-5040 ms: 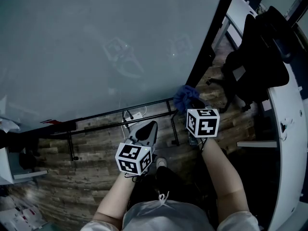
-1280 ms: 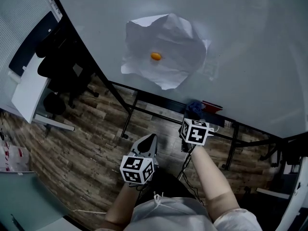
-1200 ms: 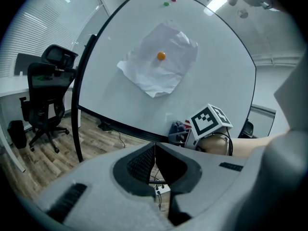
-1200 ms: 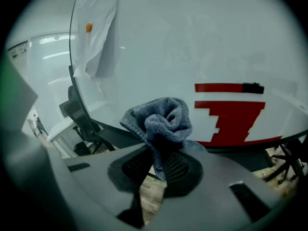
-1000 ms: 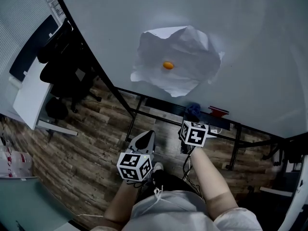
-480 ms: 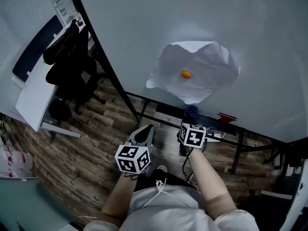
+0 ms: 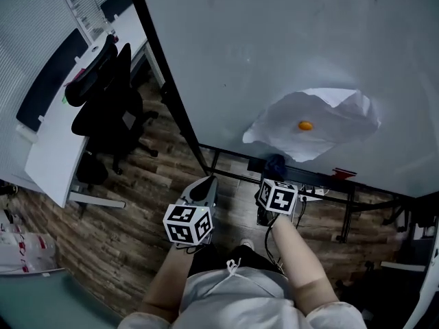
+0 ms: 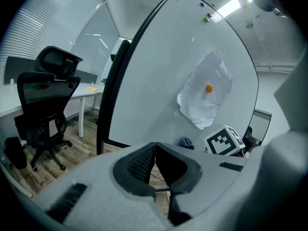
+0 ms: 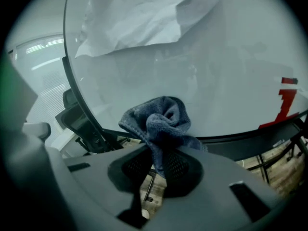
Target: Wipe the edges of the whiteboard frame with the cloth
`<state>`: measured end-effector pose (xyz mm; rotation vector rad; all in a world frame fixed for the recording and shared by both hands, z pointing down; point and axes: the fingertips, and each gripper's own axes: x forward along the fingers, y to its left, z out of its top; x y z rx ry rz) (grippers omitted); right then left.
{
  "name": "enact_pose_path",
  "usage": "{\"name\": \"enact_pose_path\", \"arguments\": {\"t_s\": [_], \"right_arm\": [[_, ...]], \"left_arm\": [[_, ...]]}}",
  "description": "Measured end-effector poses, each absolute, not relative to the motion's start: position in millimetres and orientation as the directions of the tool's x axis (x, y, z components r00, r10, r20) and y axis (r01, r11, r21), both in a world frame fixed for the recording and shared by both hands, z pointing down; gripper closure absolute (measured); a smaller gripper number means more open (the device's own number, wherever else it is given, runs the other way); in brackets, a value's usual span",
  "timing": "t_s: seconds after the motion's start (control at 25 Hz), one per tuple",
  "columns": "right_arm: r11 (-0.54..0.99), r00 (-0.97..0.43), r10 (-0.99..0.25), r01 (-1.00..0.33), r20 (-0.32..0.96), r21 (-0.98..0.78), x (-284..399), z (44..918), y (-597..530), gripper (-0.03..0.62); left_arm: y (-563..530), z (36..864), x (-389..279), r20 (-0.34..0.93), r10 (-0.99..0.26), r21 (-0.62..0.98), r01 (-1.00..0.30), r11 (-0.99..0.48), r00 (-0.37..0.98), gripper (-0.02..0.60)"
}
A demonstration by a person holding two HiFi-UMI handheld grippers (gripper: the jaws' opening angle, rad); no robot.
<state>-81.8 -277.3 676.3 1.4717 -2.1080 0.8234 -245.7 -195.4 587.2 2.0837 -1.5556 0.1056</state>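
The whiteboard's black frame (image 7: 164, 81) runs down the left side to a bottom corner, and its bottom edge (image 9: 250, 146) passes just behind the cloth. A bunched blue cloth (image 7: 274, 163) (image 9: 161, 124) sticks up from my right gripper (image 7: 273, 173) (image 9: 159, 165), which is shut on it and holds it at the bottom edge, right of the corner. My left gripper (image 7: 204, 187) (image 8: 154, 146) hangs lower and to the left, shut with nothing in it. A crumpled white paper (image 7: 315, 125) is pinned to the board by an orange magnet (image 7: 305, 125).
A black office chair (image 7: 103, 101) and a white desk (image 7: 62, 142) stand left of the board. A red object (image 7: 343, 173) lies on the board's ledge to the right. The stand's black legs (image 7: 346, 218) and cables cross the wooden floor below.
Five seconds ago the cloth was at the board's right bottom corner. Over the last second the paper has slid right in view and both grippers have neared the left bottom corner.
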Motion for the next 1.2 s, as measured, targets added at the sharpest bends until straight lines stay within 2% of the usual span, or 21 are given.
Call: {"name": "enact_pose_path", "arguments": {"t_s": [0.36,0.6,1.0,1.2], "right_arm": [[0.221,-0.298,-0.684,-0.954,0.666,-0.201,-157,681,-286,0.535],[0.167,-0.235,-0.698,-0.972,0.676,-0.166,-177,683,-289,0.536],[0.192,-0.287,-0.676,-0.958,0.678,-0.214,-254,693,-293,0.536],[0.246,-0.316,-0.665,-0.948,0.677,-0.200,-287,694,-296,0.534]], "left_arm": [[-212,588,-318,0.379,-0.838,0.364,-0.896,-0.255,0.393,0.563],[-221,597,-350,0.397,-0.810,0.340,-0.889,-0.306,0.431,0.563],[-225,609,-380,0.402,-0.762,0.368,-0.852,-0.373,0.508,0.563],[-227,613,-401,0.407,-0.761,0.356,-0.855,-0.377,0.505,0.563]]}}
